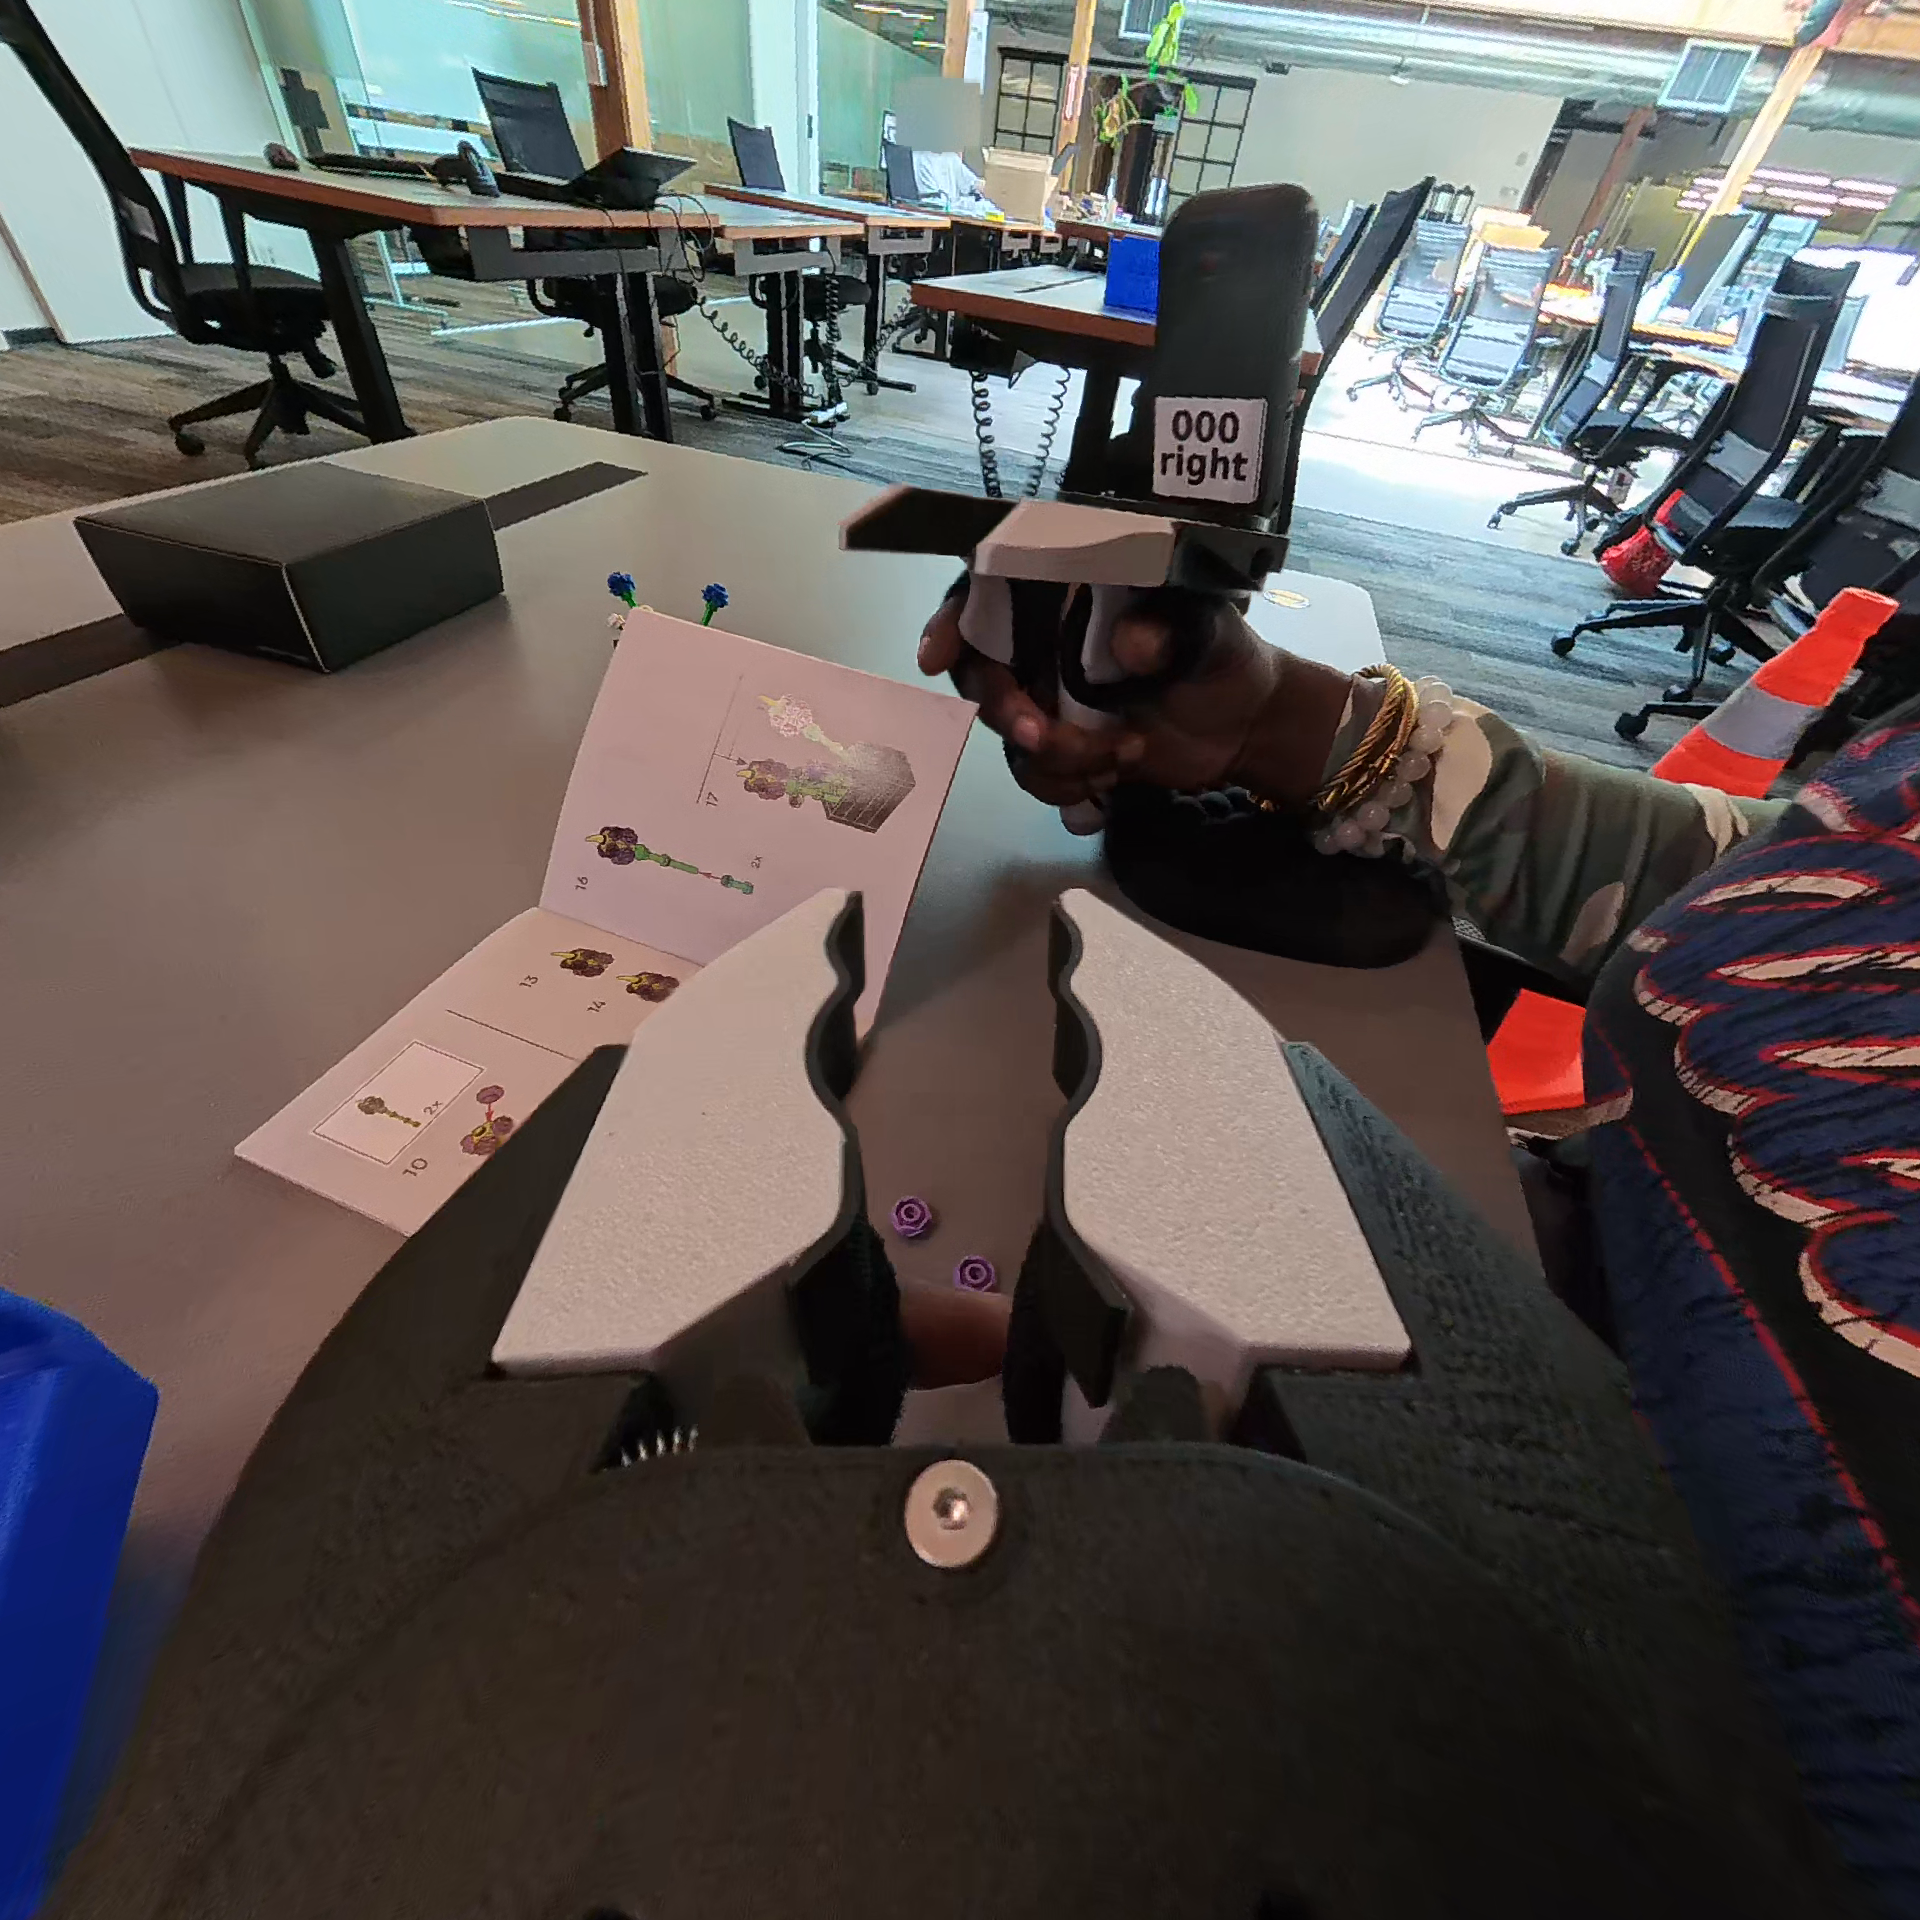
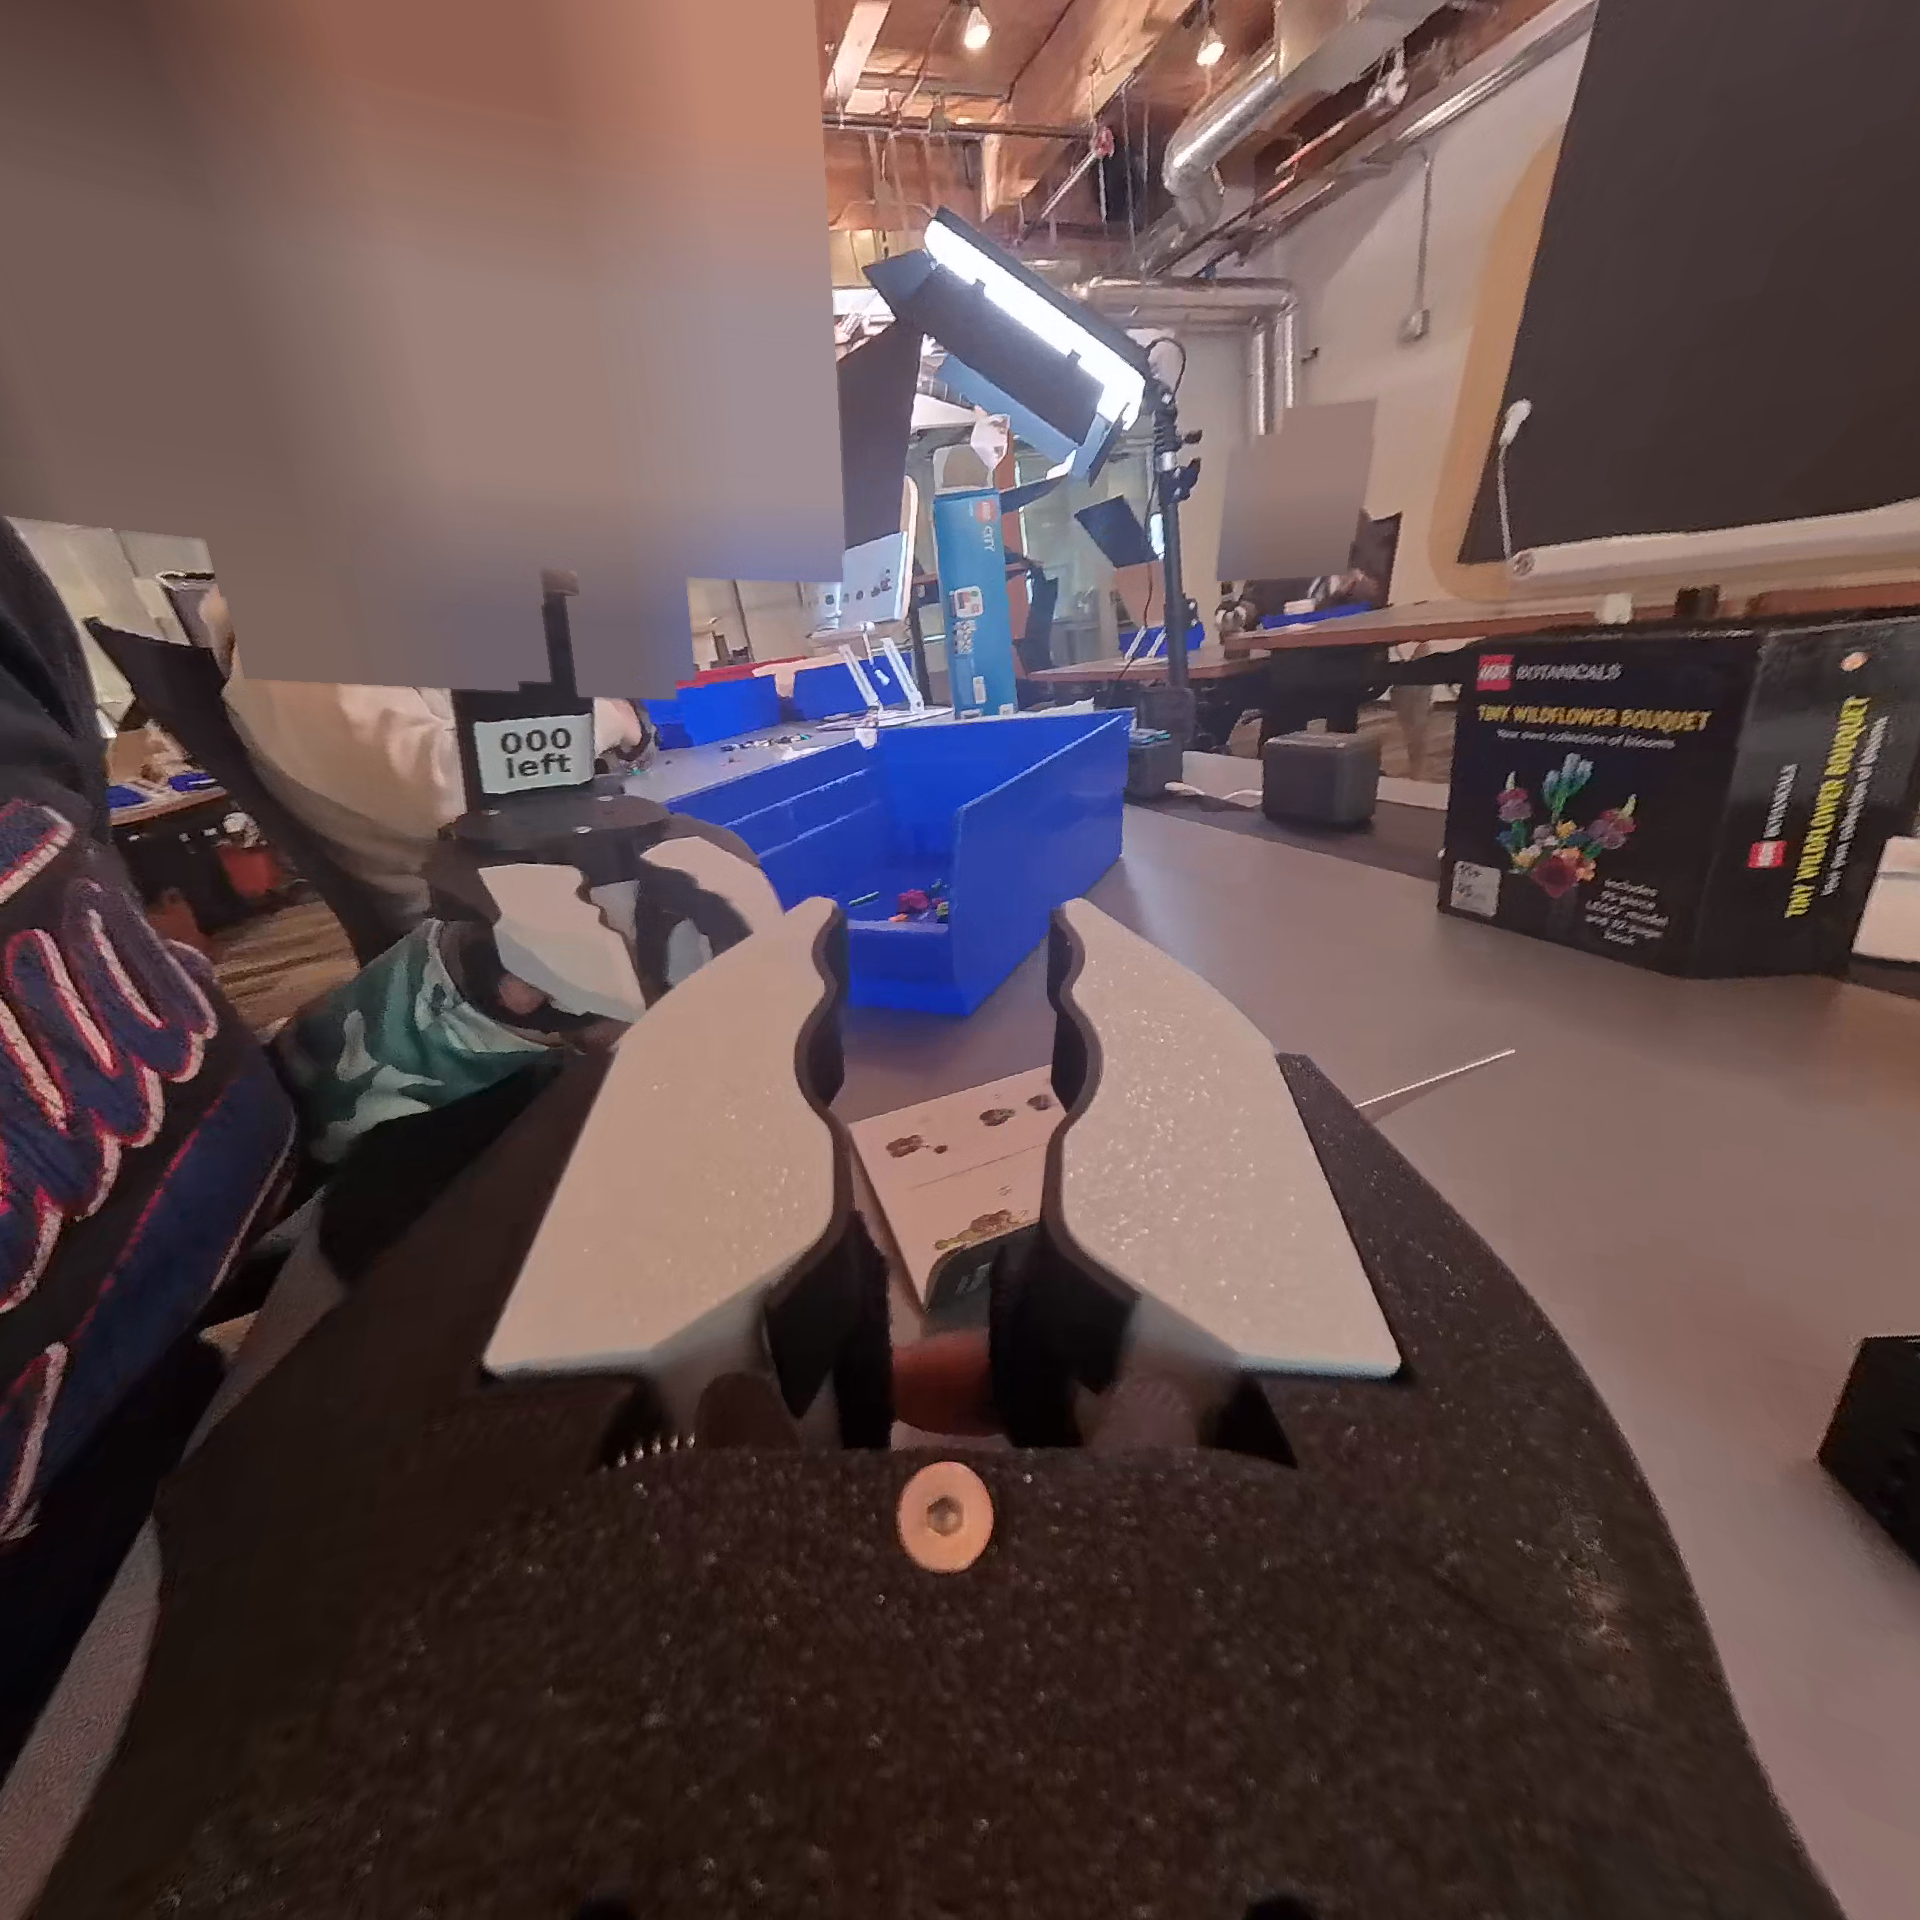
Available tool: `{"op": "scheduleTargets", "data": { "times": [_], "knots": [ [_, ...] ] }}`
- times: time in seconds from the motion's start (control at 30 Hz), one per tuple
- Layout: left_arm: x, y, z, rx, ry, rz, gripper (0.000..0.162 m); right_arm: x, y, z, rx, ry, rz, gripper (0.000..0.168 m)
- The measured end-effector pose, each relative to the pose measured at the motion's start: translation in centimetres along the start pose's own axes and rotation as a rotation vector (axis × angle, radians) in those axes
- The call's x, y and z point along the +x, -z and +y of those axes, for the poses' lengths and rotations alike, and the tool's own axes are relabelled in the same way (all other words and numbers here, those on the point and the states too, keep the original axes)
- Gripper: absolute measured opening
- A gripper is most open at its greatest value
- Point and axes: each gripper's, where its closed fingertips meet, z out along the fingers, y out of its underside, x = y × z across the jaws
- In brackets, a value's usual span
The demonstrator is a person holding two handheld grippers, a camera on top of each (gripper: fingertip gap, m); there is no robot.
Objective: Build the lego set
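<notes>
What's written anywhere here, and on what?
I don't quote writing; these things bear it:
Right gripper, white sticker: legible.
Left gripper, white label: legible.
Black box: brand and title, legible; fine print too small.
Instruction booklet: step numbers.
Tall blue box: too small.

Open office: wooden desks, black mesh chairs, glass partitions, exposed ceiling ducts.

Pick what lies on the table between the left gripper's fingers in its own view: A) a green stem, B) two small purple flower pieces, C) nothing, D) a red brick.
B: two small purple flower pieces lie on the grey table in the gap of the open left gripper.
</notes>
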Motion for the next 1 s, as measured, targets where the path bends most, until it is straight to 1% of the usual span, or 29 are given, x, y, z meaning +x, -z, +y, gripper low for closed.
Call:
{"op": "scheduleTargets", "data": {
  "times": [0.07, 0.1, 0.13, 0.2, 0.23, 0.27, 0.37, 0.47, 0.5, 0.53, 0.63, 0.7, 0.73, 0.8, 0.87, 1.0],
  "knots": [
    [0.3, 0.0, 0.0, 0.002, -0.012, 0.015, 0.025, 0.5, 0.3, -0.6, 0.032, 0.021, 0.035, 0.034],
    [0.3, 0.0, -0.1, 0.004, -0.015, 0.018, 0.02, 0.7, 0.5, -0.9, 0.05, 0.029, 0.052, 0.028],
    [0.3, 0.1, -0.1, 0.008, -0.014, 0.018, 0.015, 0.7, 0.7, -1.0, 0.057, 0.036, 0.05, 0.006],
    [0.3, 0.2, -0.2, 0.017, -0.004, 0.02, 0.007, 0.4, 0.8, -1.0, 0.048, 0.025, 0.024, 0.001],
    [0.2, 0.2, -0.3, 0.024, 0.005, 0.021, 0.002, 0.2, 0.7, -1.0, 0.042, 0.017, 0.01, 0.001],
    [0.2, 0.3, -0.3, 0.031, 0.013, 0.022, 0.0, 0.1, 0.6, -0.8, 0.035, 0.014, 0.002, 0.001],
    [-0.1, 0.6, -0.6, 0.055, 0.029, 0.012, 0.0, 0.2, 0.3, -0.3, 0.007, 0.032, 0.017, 0.004],
    [-0.3, 0.6, -0.7, 0.058, 0.038, 0.003, 0.001, 0.2, 0.1, 0.1, -0.005, 0.03, 0.018, 0.012],
    [-0.3, 0.6, -0.6, 0.055, 0.039, 0.001, 0.003, 0.0, 0.1, 0.1, -0.007, 0.033, 0.005, 0.006],
    [-0.3, 0.5, -0.6, 0.051, 0.039, 0.0, 0.008, -0.3, 0.1, 0.0, -0.004, 0.035, -0.017, 0.003],
    [-0.3, 0.4, -0.3, 0.029, 0.036, -0.002, 0.018, -0.7, 0.0, 0.0, -0.003, 0.036, -0.035, 0.003],
    [-0.1, 0.2, -0.1, 0.014, 0.028, 0.006, 0.02, -0.4, 0.0, -0.1, 0.001, 0.036, -0.019, 0.007],
    [0.1, 0.2, -0.1, 0.01, 0.02, 0.014, 0.017, -0.3, 0.0, -0.1, 0.007, 0.035, -0.011, 0.008],
    [0.5, 0.2, -0.1, 0.012, -0.002, 0.031, 0.001, -0.7, 0.1, -0.2, 0.012, 0.033, -0.034, 0.002],
    [0.4, 0.3, -0.3, 0.021, -0.012, 0.016, 0.0, -0.9, 0.0, -0.2, 0.002, 0.04, -0.047, 0.002],
    [-1.3, 0.9, -1.1, 0.088, 0.052, -0.088, 0.0, -0.2, -0.1, -0.1, 0.002, 0.078, 0.019, 0.007]
  ]
}}
